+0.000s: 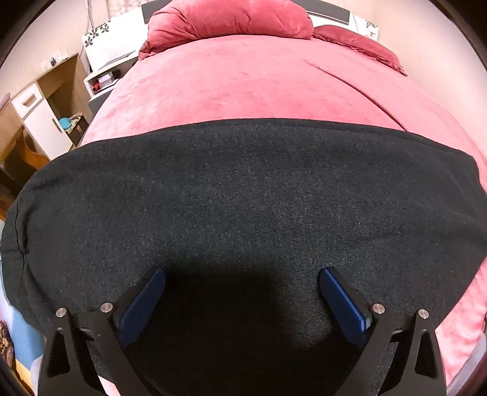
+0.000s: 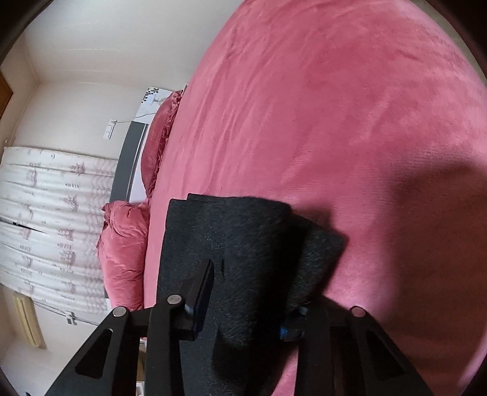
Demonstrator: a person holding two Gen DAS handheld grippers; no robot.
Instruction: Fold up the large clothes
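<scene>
A large black garment [image 1: 243,189] lies spread flat on a pink bedspread [image 1: 243,82]. My left gripper [image 1: 242,274] is open, its blue-padded jaws wide apart just above the garment's near part, holding nothing. In the right wrist view my right gripper [image 2: 252,283] is shut on a bunched fold of the black garment [image 2: 243,231] and holds it lifted above the pink bedspread [image 2: 350,121]. The right finger is mostly hidden by the cloth.
Pink pillows [image 1: 228,18] lie at the head of the bed, also in the right wrist view [image 2: 124,249]. A wooden cabinet [image 1: 39,109] and a white nightstand [image 1: 103,79] stand left of the bed. A white patterned curtain [image 2: 51,225] hangs beyond.
</scene>
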